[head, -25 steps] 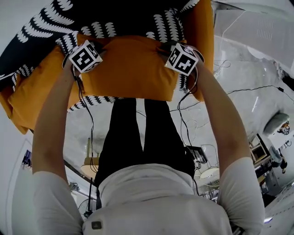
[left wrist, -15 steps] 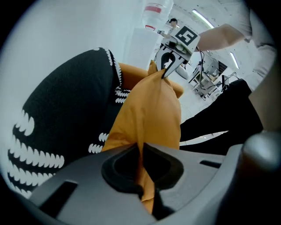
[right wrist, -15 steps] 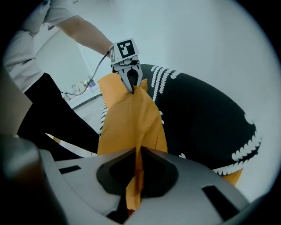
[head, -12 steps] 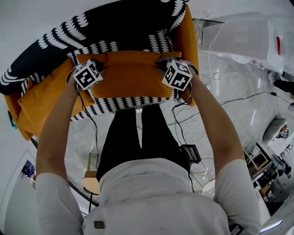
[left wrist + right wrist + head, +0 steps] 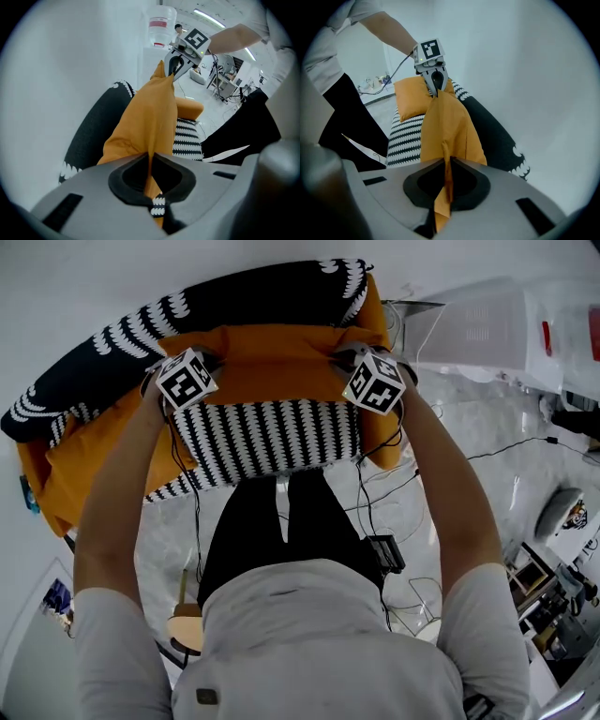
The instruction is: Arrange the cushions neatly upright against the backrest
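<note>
We see a plain orange cushion point(image 5: 272, 362) at the upper centre of the head view. It hangs upright, with one top corner pinched flat in the closed left gripper point(image 5: 208, 362) and the other in the closed right gripper point(image 5: 347, 357). Its fabric sags between the two corners, and it sits just in front of the black backrest point(image 5: 108, 362), which is printed with white leaf shapes. A second orange cushion point(image 5: 89, 456) slumps at the left of the frame. A third point(image 5: 382, 432) stands on edge at the right, beside the striped seat point(image 5: 272, 437).
</note>
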Available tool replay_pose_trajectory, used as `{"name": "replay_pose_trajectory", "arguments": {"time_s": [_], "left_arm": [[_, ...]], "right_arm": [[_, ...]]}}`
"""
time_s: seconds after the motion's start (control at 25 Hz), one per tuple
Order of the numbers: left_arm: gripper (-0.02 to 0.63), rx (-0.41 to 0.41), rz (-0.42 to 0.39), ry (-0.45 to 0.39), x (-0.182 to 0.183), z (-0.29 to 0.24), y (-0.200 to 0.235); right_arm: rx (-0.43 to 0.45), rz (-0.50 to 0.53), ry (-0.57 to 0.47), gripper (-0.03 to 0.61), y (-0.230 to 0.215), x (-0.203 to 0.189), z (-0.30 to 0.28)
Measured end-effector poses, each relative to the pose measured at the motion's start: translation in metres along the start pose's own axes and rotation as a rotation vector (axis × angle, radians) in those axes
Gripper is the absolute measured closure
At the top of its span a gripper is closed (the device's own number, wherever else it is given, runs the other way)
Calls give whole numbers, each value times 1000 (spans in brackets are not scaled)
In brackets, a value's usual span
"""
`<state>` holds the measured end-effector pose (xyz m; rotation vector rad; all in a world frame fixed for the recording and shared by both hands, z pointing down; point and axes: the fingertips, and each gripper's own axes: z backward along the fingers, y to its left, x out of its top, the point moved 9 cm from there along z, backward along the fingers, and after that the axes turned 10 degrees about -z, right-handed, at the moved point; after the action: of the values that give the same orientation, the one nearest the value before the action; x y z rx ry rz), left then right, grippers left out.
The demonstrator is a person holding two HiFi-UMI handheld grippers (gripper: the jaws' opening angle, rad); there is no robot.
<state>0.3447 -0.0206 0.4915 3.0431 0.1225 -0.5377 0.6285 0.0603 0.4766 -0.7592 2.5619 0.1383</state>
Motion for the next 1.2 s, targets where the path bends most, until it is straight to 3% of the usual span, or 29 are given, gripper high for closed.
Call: {"name": "replay_pose_trajectory", "arguments": {"time_s": [0.24, 0.48, 0.88, 1.08, 1.2], "left_arm": [[597, 78, 4, -25, 15, 20, 34], [596, 53, -14, 11, 13, 0, 41], [597, 63, 4, -4, 20, -25, 57], [595, 74, 11, 1, 21, -30, 65], [581, 93, 21, -5, 21, -32, 68]], "right_arm": [[-66, 12, -9, 548, -29, 16, 15], [-72, 6, 17, 548, -39, 8, -6], [-106, -52, 15, 548, -59, -12, -24], [-151, -68, 11, 543, -68, -12, -32], [-198, -37, 12, 506, -70, -12, -35]]}}
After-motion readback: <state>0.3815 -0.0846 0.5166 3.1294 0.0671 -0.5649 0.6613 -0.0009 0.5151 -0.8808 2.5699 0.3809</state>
